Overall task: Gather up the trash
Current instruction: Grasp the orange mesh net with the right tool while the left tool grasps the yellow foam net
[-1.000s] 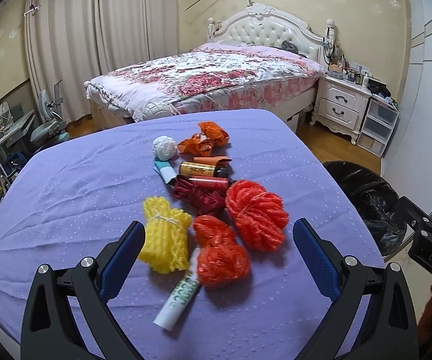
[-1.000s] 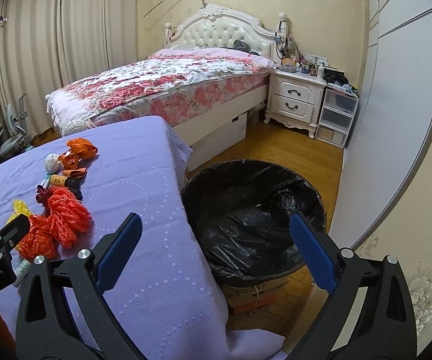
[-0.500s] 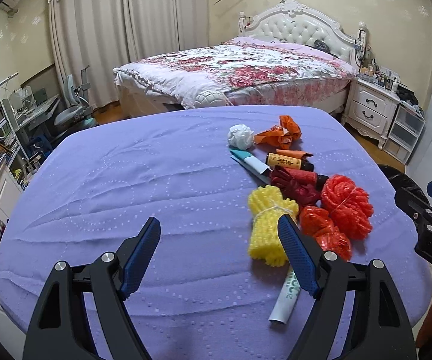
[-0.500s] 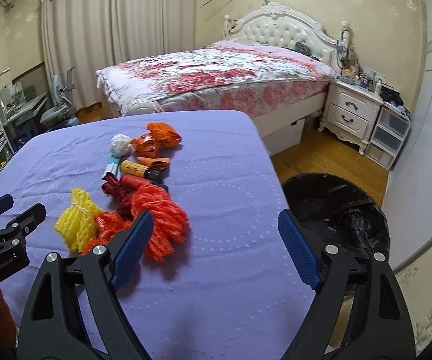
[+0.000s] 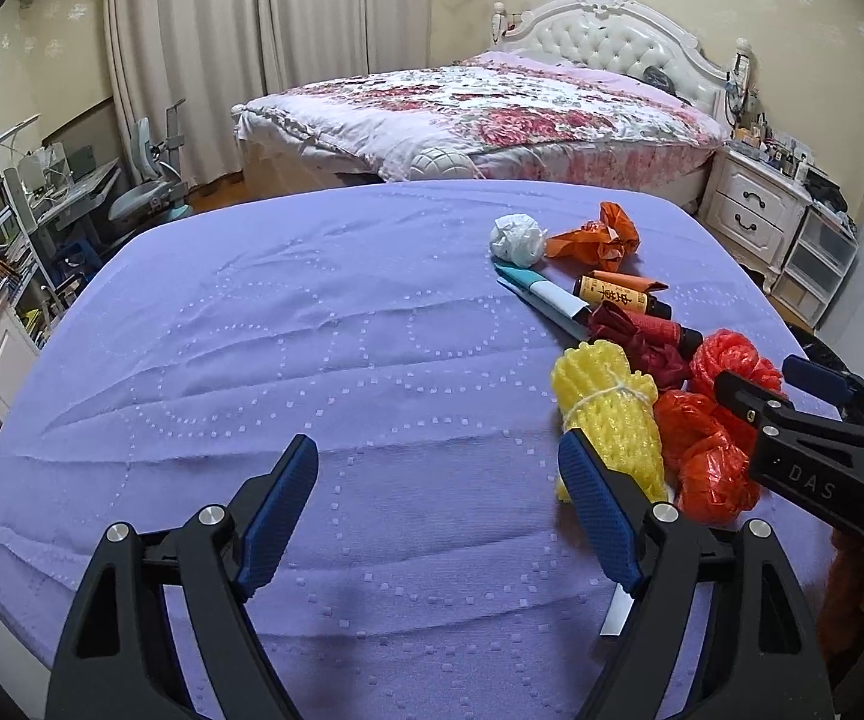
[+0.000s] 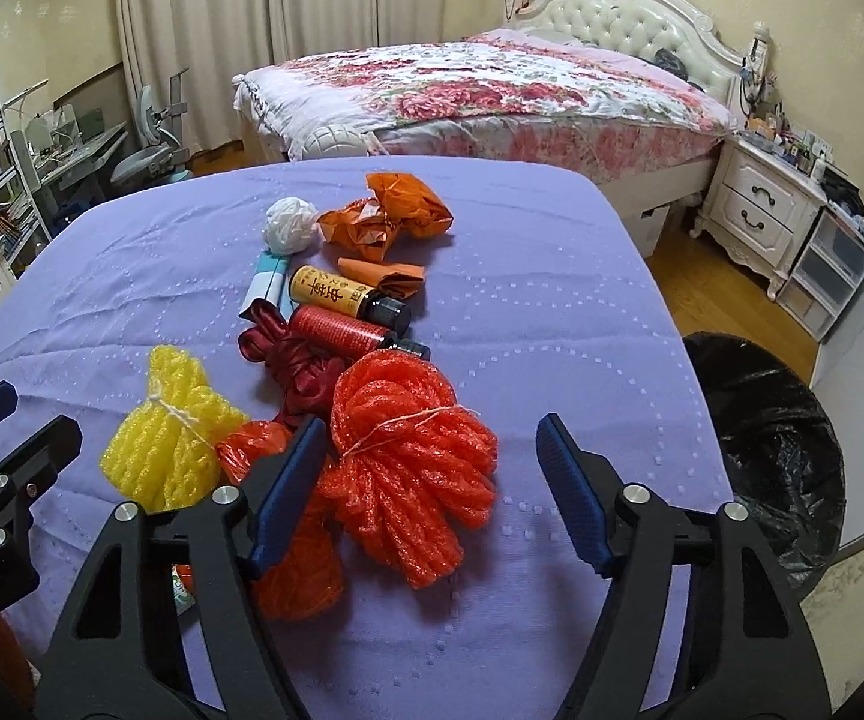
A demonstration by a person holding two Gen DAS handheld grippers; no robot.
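A pile of trash lies on the purple tablecloth [image 5: 324,324]. It holds a yellow foam net [image 5: 609,420], a red foam net [image 6: 414,468], a crumpled orange-red bag [image 5: 702,456], two small bottles [image 6: 336,294], a white paper ball [image 6: 291,227] and orange wrappers [image 6: 390,216]. My right gripper [image 6: 432,426] hovers over the red foam net, which lies between its closing jaws; the pads do not press on it. My left gripper [image 5: 438,444] hangs over bare cloth just left of the yellow net. Its jaws are opening with nothing between them.
A bin lined with a black bag [image 6: 774,444] stands on the wooden floor past the table's right edge. Beyond the table are a flowered bed [image 6: 492,84], a white nightstand [image 6: 762,210] and, at the left, a desk with shelves [image 5: 42,192].
The right view swung left from the bin to the trash pile, and its jaws narrowed around the red net. The left gripper moved left, so the pile now lies at its right finger.
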